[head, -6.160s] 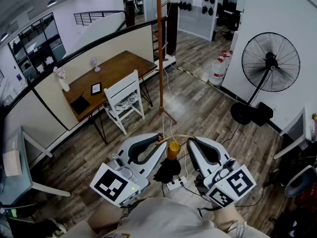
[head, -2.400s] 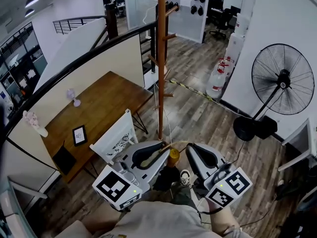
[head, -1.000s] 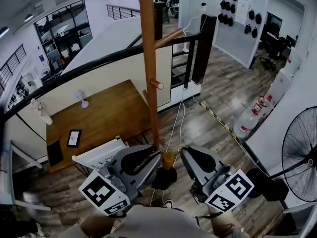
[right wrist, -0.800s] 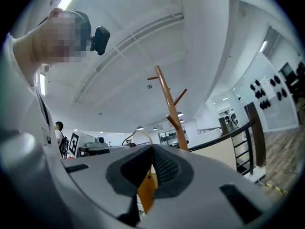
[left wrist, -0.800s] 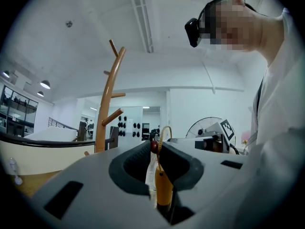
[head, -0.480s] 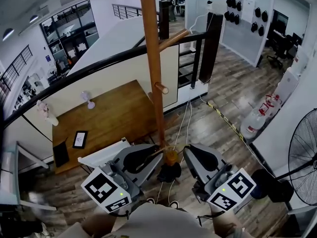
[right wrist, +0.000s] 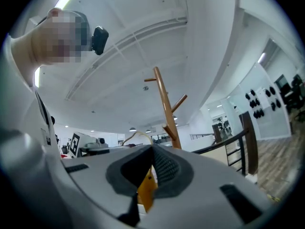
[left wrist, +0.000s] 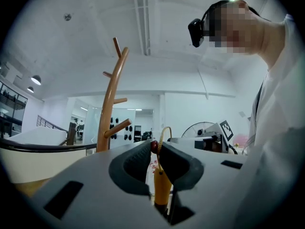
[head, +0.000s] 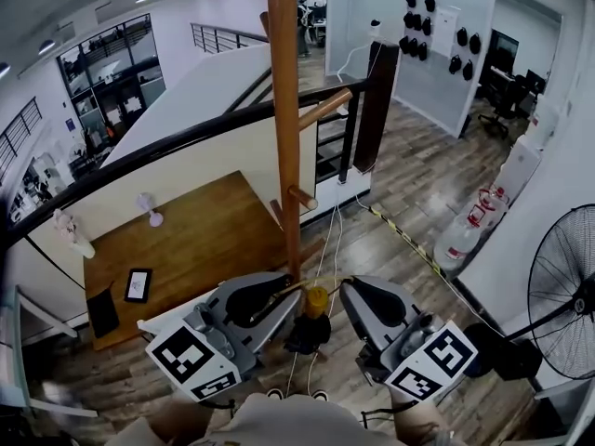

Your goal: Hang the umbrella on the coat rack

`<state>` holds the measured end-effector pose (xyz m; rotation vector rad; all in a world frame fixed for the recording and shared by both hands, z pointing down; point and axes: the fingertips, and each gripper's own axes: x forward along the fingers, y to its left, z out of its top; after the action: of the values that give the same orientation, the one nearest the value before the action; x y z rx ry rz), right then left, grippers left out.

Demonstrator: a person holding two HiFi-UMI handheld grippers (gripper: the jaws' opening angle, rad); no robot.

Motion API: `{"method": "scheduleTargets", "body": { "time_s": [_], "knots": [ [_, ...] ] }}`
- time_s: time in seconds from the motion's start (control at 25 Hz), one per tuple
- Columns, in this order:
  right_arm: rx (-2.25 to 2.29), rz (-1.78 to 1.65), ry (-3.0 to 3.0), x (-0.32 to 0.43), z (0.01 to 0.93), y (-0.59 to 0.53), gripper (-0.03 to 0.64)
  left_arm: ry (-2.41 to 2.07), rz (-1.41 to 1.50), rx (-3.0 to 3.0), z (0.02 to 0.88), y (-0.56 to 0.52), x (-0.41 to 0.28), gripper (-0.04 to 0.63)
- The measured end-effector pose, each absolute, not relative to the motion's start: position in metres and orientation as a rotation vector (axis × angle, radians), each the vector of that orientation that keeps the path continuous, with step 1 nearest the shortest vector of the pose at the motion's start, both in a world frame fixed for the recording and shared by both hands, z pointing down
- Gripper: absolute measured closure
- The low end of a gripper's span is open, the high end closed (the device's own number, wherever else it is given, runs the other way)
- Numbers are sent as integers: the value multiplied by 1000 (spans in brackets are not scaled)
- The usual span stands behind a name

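Note:
The wooden coat rack (head: 284, 147) rises just beyond both grippers, with pegs (head: 324, 109) angled up to the right. A small umbrella hangs between the grippers: yellow handle (head: 317, 300), black folded canopy (head: 308, 334) below. Its thin yellow cord loop (head: 319, 283) spans the two jaw tips. My left gripper (head: 296, 292) is shut on the cord at a red bead (left wrist: 153, 146), the handle (left wrist: 162, 189) dangling under the jaws. My right gripper (head: 343, 287) is shut on the cord's other side; the handle (right wrist: 147, 190) shows below its jaws (right wrist: 152, 149). The rack (left wrist: 110, 109) (right wrist: 167, 109) stands ahead in both gripper views.
A black railing (head: 186, 139) on a low wall runs behind the rack, with a wooden desk (head: 191, 240) and a white chair (head: 172, 309) below left. A floor fan (head: 562, 291) stands at the right. Cables (head: 327, 235) trail on the wood floor near the rack's base.
The view has drawn closer to the coat rack and shifted slightly; its pole and pegs loom larger. Both grippers still carry the umbrella between them as before.

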<state>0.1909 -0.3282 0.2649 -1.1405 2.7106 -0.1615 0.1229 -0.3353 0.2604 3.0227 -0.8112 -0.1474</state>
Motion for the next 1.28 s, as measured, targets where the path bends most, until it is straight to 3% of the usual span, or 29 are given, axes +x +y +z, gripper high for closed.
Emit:
{"method": "scheduleTargets", "body": {
  "time_s": [0.64,1.28],
  "knots": [
    [-1225,81,2635,187,198,-373,609,-702,-320,3066,199,-382,115,537],
    [-1204,-50,2670,179,223,-436,609,-764,-234,2974,219,-426,114,537]
  ]
}}
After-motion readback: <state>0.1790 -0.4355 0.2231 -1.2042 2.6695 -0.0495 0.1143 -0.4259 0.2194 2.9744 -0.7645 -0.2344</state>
